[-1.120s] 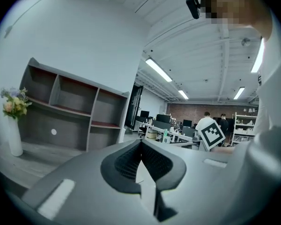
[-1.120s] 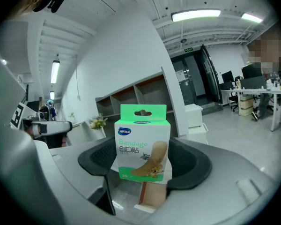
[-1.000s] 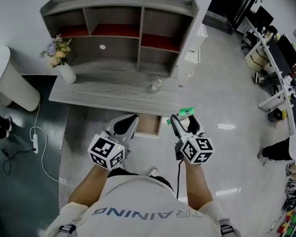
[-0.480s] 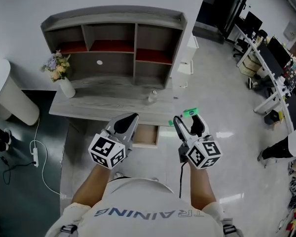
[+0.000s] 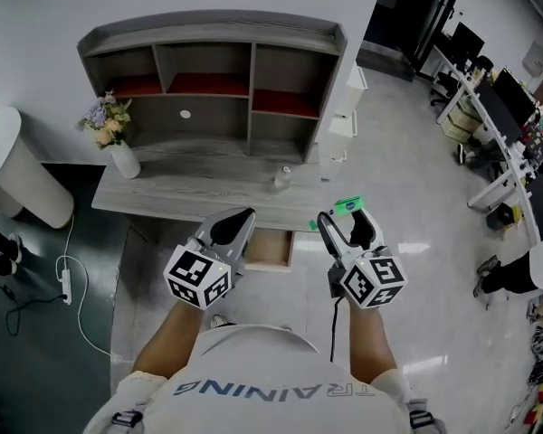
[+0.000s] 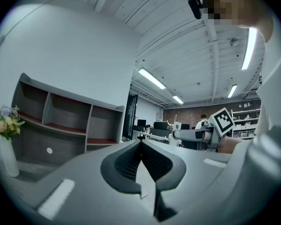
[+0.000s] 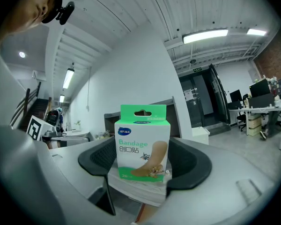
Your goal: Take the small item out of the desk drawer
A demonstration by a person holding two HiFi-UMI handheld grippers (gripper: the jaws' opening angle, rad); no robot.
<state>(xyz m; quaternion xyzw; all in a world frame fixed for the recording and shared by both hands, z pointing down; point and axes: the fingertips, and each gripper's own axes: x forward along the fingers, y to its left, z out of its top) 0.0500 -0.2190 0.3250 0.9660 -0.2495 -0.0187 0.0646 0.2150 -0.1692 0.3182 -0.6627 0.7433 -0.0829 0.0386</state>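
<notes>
A small green and white bandage box [image 7: 142, 146] stands upright between the pads of my right gripper [image 7: 143, 158], which is shut on it. In the head view the box [image 5: 346, 205] shows at the tip of the right gripper [image 5: 344, 217], lifted in front of the desk's [image 5: 190, 188] right end. The wooden drawer [image 5: 270, 247] stands pulled out under the desk, between both grippers. My left gripper [image 5: 238, 217] hovers over the drawer's left side. Its jaws meet at the tip in the left gripper view [image 6: 141, 146], with nothing between them.
A grey shelf unit [image 5: 213, 70] sits on the desk, with a vase of flowers [image 5: 116, 134] at the left and a small bottle [image 5: 280, 179] near the right. A white bin [image 5: 18, 165] and a cable lie at the left. Office desks stand far right.
The head view has shifted a little. Both grippers stay in nearly the same place, and the right one still holds the box.
</notes>
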